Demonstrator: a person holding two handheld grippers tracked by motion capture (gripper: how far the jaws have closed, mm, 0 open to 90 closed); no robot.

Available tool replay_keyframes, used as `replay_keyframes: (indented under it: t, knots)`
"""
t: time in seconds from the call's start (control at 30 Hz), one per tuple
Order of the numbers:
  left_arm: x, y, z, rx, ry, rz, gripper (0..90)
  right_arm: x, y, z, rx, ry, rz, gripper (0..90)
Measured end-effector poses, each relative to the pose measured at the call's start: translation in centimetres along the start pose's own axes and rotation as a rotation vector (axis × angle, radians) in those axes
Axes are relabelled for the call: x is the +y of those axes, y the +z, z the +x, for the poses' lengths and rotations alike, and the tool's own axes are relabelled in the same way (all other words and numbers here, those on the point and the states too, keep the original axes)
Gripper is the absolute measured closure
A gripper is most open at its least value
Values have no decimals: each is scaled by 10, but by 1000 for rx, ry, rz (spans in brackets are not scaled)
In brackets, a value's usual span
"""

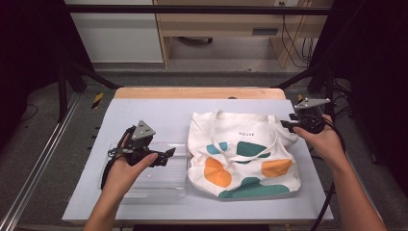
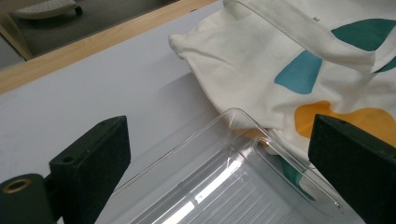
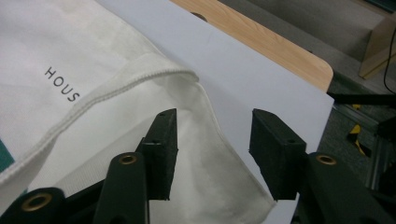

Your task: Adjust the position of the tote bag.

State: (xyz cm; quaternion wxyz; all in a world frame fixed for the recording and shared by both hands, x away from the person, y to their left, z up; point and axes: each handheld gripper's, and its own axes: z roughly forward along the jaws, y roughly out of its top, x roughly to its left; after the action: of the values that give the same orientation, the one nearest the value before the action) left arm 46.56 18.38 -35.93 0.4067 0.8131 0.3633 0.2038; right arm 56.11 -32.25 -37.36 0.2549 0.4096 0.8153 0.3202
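A white tote bag (image 1: 240, 154) with teal and orange shapes lies flat on the right half of the table. To its left sits a clear plastic tray (image 1: 163, 185). My left gripper (image 1: 169, 154) hovers over the tray and points right towards the bag. In the left gripper view, my left gripper (image 2: 217, 126) is wide open over the tray (image 2: 224, 186), whose far corner touches the bag (image 2: 261, 51). My right gripper (image 1: 287, 121) is at the bag's far right corner. In the right gripper view, my right gripper (image 3: 212, 116) stands open with the bag's edge (image 3: 205, 154) lying beneath it, unpinched.
A pale grey mat (image 1: 159, 110) covers the table, and a wooden strip (image 1: 192, 92) runs along its far edge. Black frame posts stand at both far corners. Bare mat lies behind the tray and in front of the bag.
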Motion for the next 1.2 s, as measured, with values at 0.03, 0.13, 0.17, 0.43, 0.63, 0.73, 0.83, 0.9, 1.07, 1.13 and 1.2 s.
replay_keyframes:
  t: [0.03, 0.13, 0.17, 0.43, 0.63, 0.73, 0.83, 0.9, 1.07, 1.13, 1.2]
  knots:
    - [0, 1, -1, -1, 0, 3, 57, 1, 1, 0, 6, -4, -5, 501]
    - [0, 2, -3, -4, 9, 8, 57, 1, 10, 1, 29, -27, -8, 483]
    - [0, 2, -4, -7, 7, 7, 56, 0, 14, 1, 28, -34, 3, 472]
    - [1, 6, -9, -30, 13, 11, 56, 3, 31, 0, 75, -20, -20, 398]
    - [2, 9, -12, -43, 14, 15, 56, 10, 49, -4, 84, -34, 21, 379]
    - [2, 9, -13, -50, 11, 13, 56, 12, 58, -5, 116, -7, 15, 398]
    - [2, 8, -13, -52, 11, 13, 57, 9, 67, -4, 159, 2, 60, 429]
    - [2, 8, -13, -52, 10, 12, 57, 8, 69, -2, 161, -7, 78, 507]
    - [4, 8, -13, -53, 10, 11, 57, 11, 65, 5, 161, -36, 93, 744]
    - [5, 8, -14, -54, 11, 9, 57, 12, 61, 6, 158, -41, 98, 796]
    - [6, 9, -15, -55, 12, 7, 57, 14, 49, 9, 156, -53, 78, 830]
